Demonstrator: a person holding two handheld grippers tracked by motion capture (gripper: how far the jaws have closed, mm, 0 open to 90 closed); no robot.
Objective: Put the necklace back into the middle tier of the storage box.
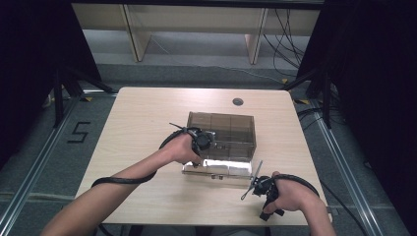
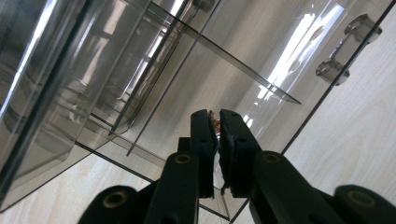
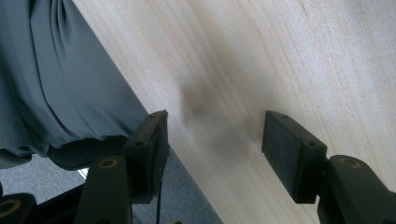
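Box, smoked clear plastic with inner dividers, is sitting mid-table with its front panel lying flat and shining toward the person. In the high view the left gripper is working at the box's near left corner, while the right gripper is resting on the table to the panel's right, apart from it.

In the left gripper view the left gripper is holding its jaws narrow, a slit between them. A thin panel edge and a small copper-coloured part are sitting in that slit near the tips; whether the pads are pressing on them I cannot tell. The dividers are lying beyond the tips, and two clear knobs are standing up and to the right of them. Judgement: the step is working the panel at this edge. It calls for a square, light pinch, since thin plastic is likely to slip or crack under twist.

In the right gripper view the right gripper is standing wide with nothing between the jaws; the table edge is running under the left jaw, grey cloth beyond it.

Surface: pale wood grain with a cable hole. Room: dark curtains, grey floor, wooden frame behind.
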